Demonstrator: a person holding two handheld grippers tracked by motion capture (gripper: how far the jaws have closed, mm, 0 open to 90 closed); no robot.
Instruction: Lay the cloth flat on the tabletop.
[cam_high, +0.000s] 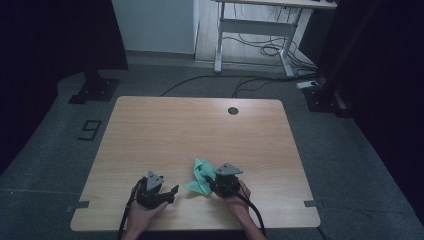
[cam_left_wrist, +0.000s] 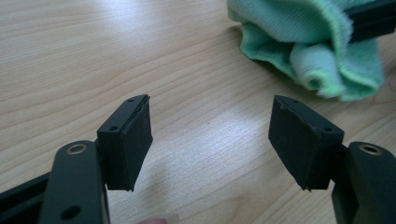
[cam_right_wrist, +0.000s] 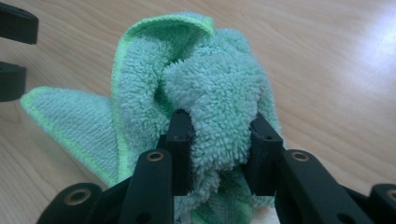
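Two grippers at the near edge of the wooden table (cam_high: 165, 120), person's hands coming in from below. One green microfibre cloth (cam_high: 201, 176) bunched up just fwd-left of the right gripper (cam_high: 209, 181), near-centre of the table, a bit toward the near side.

Right gripper: jaws partly closed w/ a thick wad of cloth (cam_right_wrist: 205, 93) between the pads; pile bulges over both fingers (cam_right_wrist: 180, 135). Looks pinched, not loose. One corner flap trails flat on the wood to the side.

Left gripper (cam_high: 170, 192): jaws wide apart, nothing between them, bare wood showing betw. the pads (cam_left_wrist: 135, 140). Cloth (cam_left_wrist: 308, 51) sits ahead and off to one side of it, near but apart.

Step in hand, my read: right holds the bundle, left about to come in for a free edge – prob. to spread or fold. To do it well: left should go for the stitched hem of the flat flap, not the fluffy mass; come in low, one pad sliding under the edge, close fully before pulling. Right shld keep its pinch steady so the cloth doesn't drag.

Room: table bare beyond and to both sides, plenty of space fwd for spreading. Near edge is close behind both hands – pull away from it, else cloth hangs off. Small dark grommet hole (cam_high: 233, 110) far side, well clear.
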